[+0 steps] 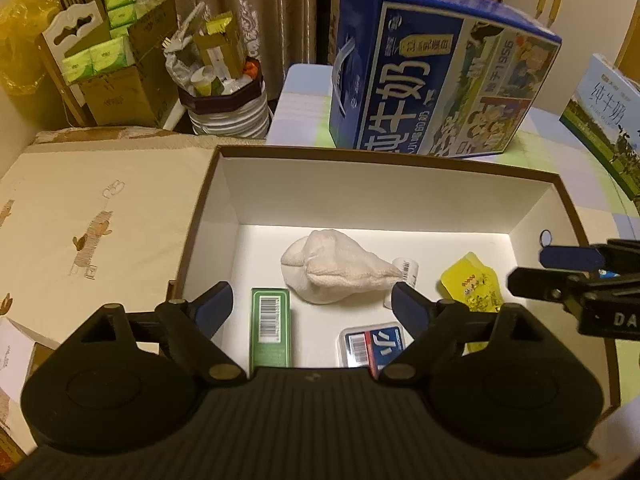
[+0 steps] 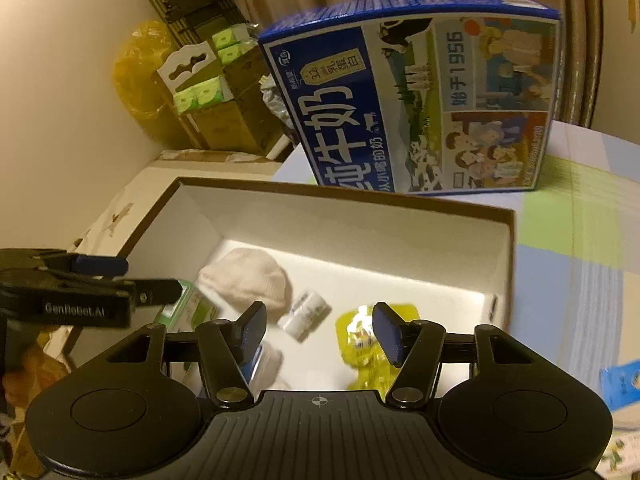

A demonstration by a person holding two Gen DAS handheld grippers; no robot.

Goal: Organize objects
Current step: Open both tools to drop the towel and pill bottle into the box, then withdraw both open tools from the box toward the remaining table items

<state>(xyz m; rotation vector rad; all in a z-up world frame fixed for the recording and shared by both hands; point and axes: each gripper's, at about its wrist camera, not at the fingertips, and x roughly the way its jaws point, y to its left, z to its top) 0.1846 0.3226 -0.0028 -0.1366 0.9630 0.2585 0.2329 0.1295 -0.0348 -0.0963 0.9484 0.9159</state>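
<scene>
Five things lie in the open box (image 1: 404, 196): one green carton (image 1: 270, 330) and one blue-and-red pack (image 1: 372, 344) nearest, then one white cloth (image 1: 336, 272), one small white roll (image 1: 408, 270) and one yellow pouch (image 1: 472, 284). The left hand-held gripper (image 1: 312, 304) hangs released and empty just over the carton and pack, and the right hand-held gripper (image 2: 320, 330), also spread with nothing held, sits above the pouch. Beyond stands one blue milk carton (image 1: 436, 76) on the surface (image 1: 560, 148).

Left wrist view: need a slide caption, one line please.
Open left gripper above an open box holding a sock, green carton and yellow packet.

One open box (image 1: 208, 216) held five things: one white cloth (image 1: 336, 272), one green carton (image 1: 270, 332), one yellow pouch (image 1: 472, 284), one small white roll (image 1: 408, 270), one blue-and-red pack (image 1: 372, 346). Two milk cartons (image 1: 440, 76) stood behind.
</scene>
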